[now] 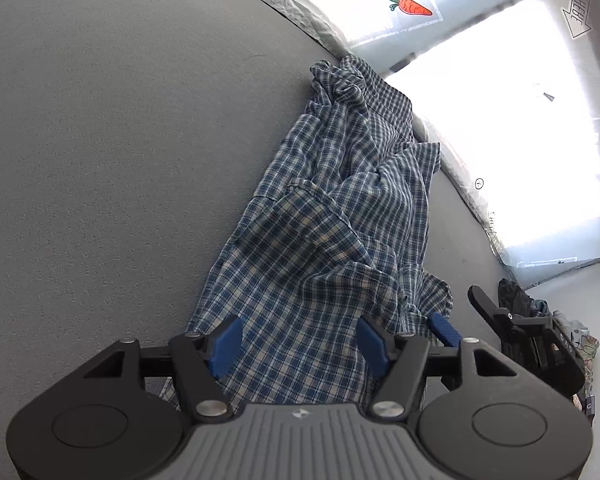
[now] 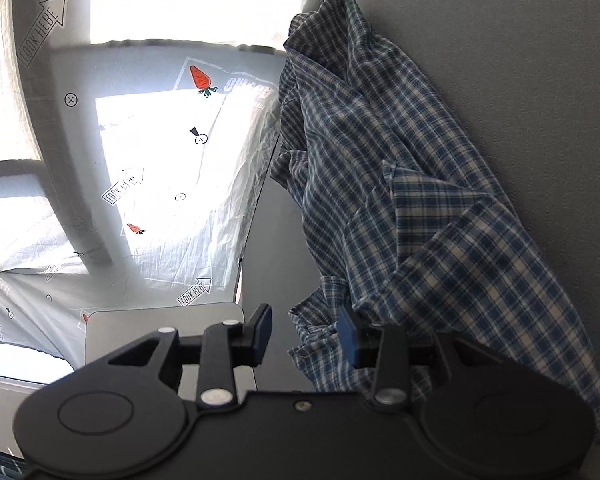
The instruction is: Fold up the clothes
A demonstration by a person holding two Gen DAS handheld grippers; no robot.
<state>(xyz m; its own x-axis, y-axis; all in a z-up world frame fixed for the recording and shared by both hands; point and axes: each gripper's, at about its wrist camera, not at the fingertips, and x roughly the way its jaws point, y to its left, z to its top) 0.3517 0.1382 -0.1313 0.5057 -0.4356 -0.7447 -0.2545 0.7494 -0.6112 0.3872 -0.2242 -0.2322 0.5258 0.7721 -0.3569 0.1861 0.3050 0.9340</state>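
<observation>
Both tongs stand apart with nothing pinched. Left tongs [image 1: 298, 340] are wide, their blue pads [image 1: 226, 342] hovering over the near hem of the plaid shirt [image 1: 328, 216] with cloth showing in the gap below but not pressed by either pad. Right tongs [image 2: 306, 334] are at a middling width; the outer pad sits at the shirt's rumpled near corner, and whether it brushes the fabric is hard to tell from this angle, but the inner pad is clear of it over bare grey surface [image 2: 272, 240].

In the left wrist view the shirt lies crumpled in a long heap on that grey surface, its long axis running straight away from the left tongs toward the far edge, where a printed sheet [image 2: 160, 184] with carrots begins. From the right tongs the same heap lies ahead and off to the outer side, so the left hand is squarely on the near end while the right is only at its corner.

Left tongs point steeply down at the cloth; right tongs lie flatter, looking along it. In the left view the right tool [image 1: 540, 336] appears close alongside. I judge the folding has scarcely begun: the shirt needs spreading first, likely by pinching the near hem at two points.
</observation>
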